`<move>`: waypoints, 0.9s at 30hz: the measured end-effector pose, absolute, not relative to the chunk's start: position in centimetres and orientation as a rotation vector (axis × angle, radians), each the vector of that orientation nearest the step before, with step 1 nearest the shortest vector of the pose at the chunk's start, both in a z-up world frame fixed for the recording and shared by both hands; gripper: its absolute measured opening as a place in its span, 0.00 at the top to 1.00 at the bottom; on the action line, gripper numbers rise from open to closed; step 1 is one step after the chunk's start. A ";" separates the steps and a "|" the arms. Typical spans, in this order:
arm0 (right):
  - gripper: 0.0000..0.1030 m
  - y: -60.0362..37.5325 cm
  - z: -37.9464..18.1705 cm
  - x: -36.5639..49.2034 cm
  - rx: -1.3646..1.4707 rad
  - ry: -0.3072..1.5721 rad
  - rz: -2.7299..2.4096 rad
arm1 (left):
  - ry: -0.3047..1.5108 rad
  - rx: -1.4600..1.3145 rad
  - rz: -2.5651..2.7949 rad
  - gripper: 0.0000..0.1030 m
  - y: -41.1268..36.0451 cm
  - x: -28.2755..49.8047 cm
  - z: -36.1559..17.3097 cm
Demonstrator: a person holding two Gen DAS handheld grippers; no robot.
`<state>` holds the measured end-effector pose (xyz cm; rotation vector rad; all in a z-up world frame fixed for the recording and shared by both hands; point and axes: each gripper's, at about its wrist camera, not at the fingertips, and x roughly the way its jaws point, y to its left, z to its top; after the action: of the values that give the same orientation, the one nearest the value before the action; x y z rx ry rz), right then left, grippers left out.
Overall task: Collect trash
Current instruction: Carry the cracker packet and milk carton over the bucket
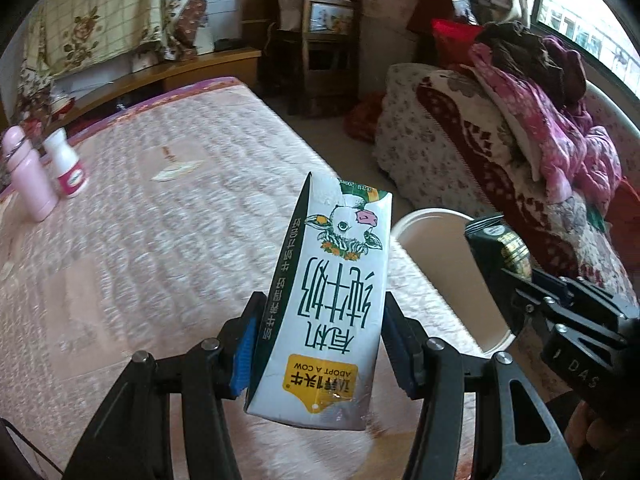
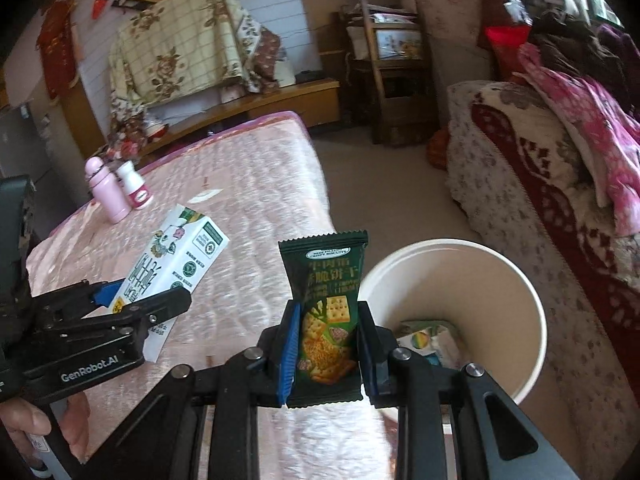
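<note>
The left gripper [image 1: 320,344] pinches a milk carton [image 1: 332,296] above the pink mattress [image 1: 160,240]. The right gripper [image 2: 328,344] clamps a biscuit packet [image 2: 326,312] beside the paper bucket [image 2: 516,308], which seems to hold wrappers already.

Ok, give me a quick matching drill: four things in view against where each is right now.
1. white milk carton
2. dark green biscuit wrapper
3. pink bottle
4. colourful crumpled packet

a. inside the white paper bucket
b. in the right gripper
c. standing on the pink quilted mattress
d. in the left gripper

Pairs: 1-d, 2-b, 3-c, 4-a
</note>
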<state>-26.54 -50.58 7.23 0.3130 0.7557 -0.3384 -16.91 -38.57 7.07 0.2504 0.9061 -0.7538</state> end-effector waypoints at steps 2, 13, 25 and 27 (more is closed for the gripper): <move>0.72 -51.4 7.0 -27.1 0.326 0.759 -0.354 | 0.911 0.255 -0.773 0.44 -39.6 -17.2 6.9; 0.72 -55.1 6.1 -29.4 0.372 0.761 -0.437 | 0.923 0.289 -0.839 0.44 -44.1 -18.4 6.1; 0.72 -58.4 4.8 -30.5 0.412 0.773 -0.503 | 0.940 0.336 -0.869 0.44 -48.1 -18.7 4.8; 0.72 -59.0 4.4 -30.6 0.420 0.780 -0.513 | 0.945 0.348 -0.870 0.44 -48.8 -18.8 4.5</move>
<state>-30.60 -59.02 4.44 0.4196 0.7799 -0.5131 -18.75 -48.77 4.52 0.3480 0.9451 -0.8705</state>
